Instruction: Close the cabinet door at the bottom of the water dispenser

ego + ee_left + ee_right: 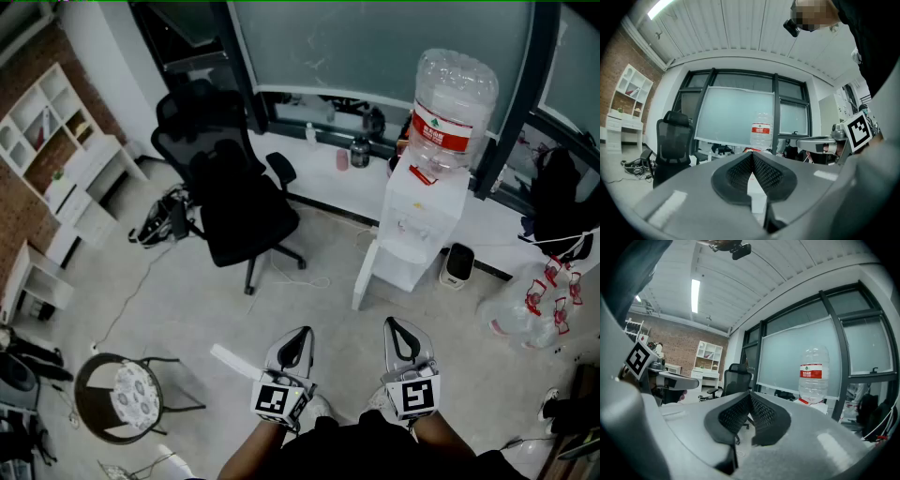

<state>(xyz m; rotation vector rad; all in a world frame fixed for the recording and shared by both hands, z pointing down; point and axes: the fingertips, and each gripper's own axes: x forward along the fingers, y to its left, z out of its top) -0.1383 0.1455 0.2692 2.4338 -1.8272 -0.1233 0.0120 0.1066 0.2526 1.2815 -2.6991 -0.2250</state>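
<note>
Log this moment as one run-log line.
left gripper: shut, empty | right gripper: shut, empty | cabinet door: open | water dispenser: ahead, untouched

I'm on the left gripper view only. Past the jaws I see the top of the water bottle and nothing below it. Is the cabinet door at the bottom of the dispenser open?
Observer: Yes. In the head view the cabinet door is swung out from the base of the water dispenser.
Operator: What stands beside it?
Observer: A black office chair stands left of the door and apart from it, with bare floor between them.
Operator: And my right gripper?
Observer: The right gripper has its jaws together on nothing. It is level with the left gripper, and both are well short of the door.
</note>
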